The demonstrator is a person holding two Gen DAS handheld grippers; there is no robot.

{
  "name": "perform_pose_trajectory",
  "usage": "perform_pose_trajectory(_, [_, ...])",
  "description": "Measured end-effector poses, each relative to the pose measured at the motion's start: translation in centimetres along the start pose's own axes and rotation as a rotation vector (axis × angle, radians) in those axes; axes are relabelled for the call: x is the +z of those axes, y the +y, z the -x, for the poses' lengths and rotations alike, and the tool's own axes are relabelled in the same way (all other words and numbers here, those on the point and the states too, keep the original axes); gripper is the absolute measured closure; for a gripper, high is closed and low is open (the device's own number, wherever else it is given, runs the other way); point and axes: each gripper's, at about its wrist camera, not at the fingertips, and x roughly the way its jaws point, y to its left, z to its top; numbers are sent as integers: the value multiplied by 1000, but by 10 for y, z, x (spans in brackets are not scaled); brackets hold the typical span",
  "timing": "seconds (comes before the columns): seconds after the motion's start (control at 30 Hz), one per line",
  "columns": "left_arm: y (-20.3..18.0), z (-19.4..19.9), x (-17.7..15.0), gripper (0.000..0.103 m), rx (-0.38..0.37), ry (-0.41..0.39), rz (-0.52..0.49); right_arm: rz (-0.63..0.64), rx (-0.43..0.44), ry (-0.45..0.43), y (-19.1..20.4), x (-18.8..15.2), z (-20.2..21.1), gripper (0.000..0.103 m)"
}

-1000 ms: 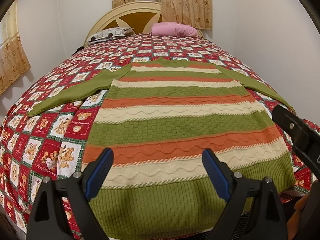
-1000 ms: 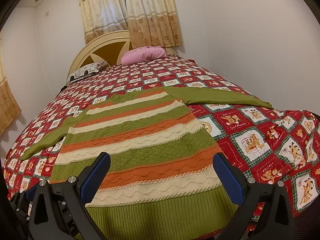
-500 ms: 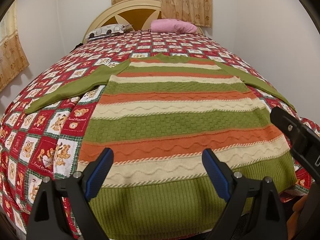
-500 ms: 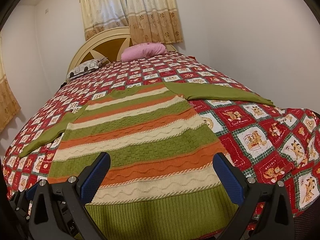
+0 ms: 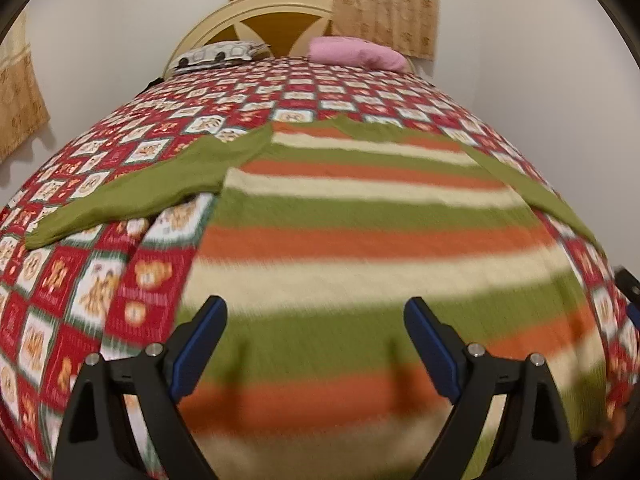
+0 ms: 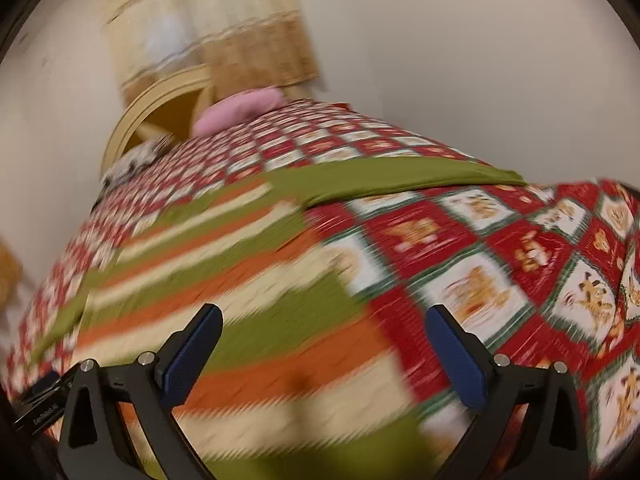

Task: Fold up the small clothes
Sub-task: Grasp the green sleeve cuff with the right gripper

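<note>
Across the bed [image 5: 120,312] a sweater [image 5: 360,240] lay flat for folding; both hand-held grippers, left [image 5: 316,320] and right [image 6: 324,328], were spread apart and empty, the right's jaws just narrowing slightly.

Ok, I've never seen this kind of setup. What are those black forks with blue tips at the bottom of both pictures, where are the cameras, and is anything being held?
There is no robot here. A person holds a hand-operated gripper in each hand, and a fisheye camera on each one looks forward along its two fingers. One picture comes from the left gripper, the other from the right gripper. The blue parts are the pads of the jaws.

Both look at a bed with a red patchwork bedspread. A striped sweater in green, orange and cream lies spread flat on it, sleeves out to the sides. A pink pillow and a patterned pillow lie by the headboard.

Nothing is held: the jaws of both stand wide over the sweater, the right ones having just been closing slightly. The blur comes from movement.
</note>
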Motion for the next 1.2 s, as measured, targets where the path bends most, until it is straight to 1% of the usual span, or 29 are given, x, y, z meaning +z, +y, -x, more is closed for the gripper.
perform_pose_trajectory(0.03, [5,-7,7,8,6,-4,12,-24,-2,4,-12,10,-6,16])
perform_pose_trajectory(0.1, [13,-23,23,7,14,-17,31,-89,-45,21,-48,37,-23,24])
perform_pose_trajectory(0.13, [16,-30,29,7,21,-19,37,-112,-62,21,-59,45,-27,25])
perform_pose_trajectory(0.17, [18,-39,36,7,32,-20,40,-175,-91,17,-86,61,-36,25])
perform_pose_trajectory(0.2, [21,-45,40,7,42,-22,40,-219,-99,10,-102,70,-40,25])
perform_pose_trajectory(0.23, [23,-52,44,7,58,-25,39,-271,-106,5,-121,79,-46,25])
perform_pose_trajectory(0.27, [26,-61,47,7,87,-24,37,-351,-127,1,-149,92,-56,25])
perform_pose_trajectory(0.3, [29,-68,48,7,106,-18,40,-393,-129,3,-165,99,-63,26])
perform_pose_trajectory(0.33, [33,-77,49,7,122,-3,52,-447,-135,19,-186,108,-75,34])
perform_pose_trajectory(0.4, [43,-91,47,7,125,39,94,-523,-131,60,-214,118,-95,45])
perform_pose_trajectory(0.43, [49,-98,46,7,113,74,121,-565,-128,83,-225,120,-105,46])
perform_pose_trajectory(0.47, [55,-101,45,7,86,89,155,-631,-132,102,-240,121,-118,46])
perform_pose_trajectory(0.5, [58,-99,45,7,79,79,173,-658,-157,113,-245,123,-124,46])
perform_pose_trajectory(0.53, [59,-97,44,7,75,72,186,-642,-211,96,-244,127,-124,48])
perform_pose_trajectory(0.57, [60,-97,43,6,69,75,192,-627,-199,83,-244,136,-131,48])
perform_pose_trajectory(0.6, [59,-98,42,4,69,82,187,-620,-181,91,-241,139,-135,49])
perform_pose_trajectory(0.63, [57,-99,41,2,73,87,179,-615,-181,113,-239,145,-144,50])
perform_pose_trajectory(0.73, [50,-103,42,0,92,103,155,-641,-235,168,-242,149,-159,50])
perform_pose_trajectory(0.77, [49,-105,43,0,95,107,152,-677,-248,183,-245,146,-166,50])
perform_pose_trajectory(0.83, [51,-106,44,0,87,107,158,-691,-247,176,-250,145,-173,50])
perform_pose_trajectory(0.9, [54,-107,44,0,80,108,163,-687,-261,139,-253,147,-176,50])
perform_pose_trajectory(1.0, [53,-108,44,0,82,110,161,-719,-246,122,-262,149,-187,50])
perform_pose_trajectory(1.07, [53,-109,44,0,81,111,161,-694,-251,121,-261,153,-194,51])
perform_pose_trajectory(1.1, [53,-109,44,0,80,111,162,-650,-267,129,-258,156,-197,62])
perform_pose_trajectory(1.13, [54,-109,44,0,79,111,162,-617,-280,140,-256,157,-199,78])
perform_pose_trajectory(1.17, [54,-109,44,0,79,111,163,-586,-285,155,-255,157,-203,84])
perform_pose_trajectory(1.2, [54,-109,44,0,78,111,163,-579,-280,156,-255,157,-203,86])
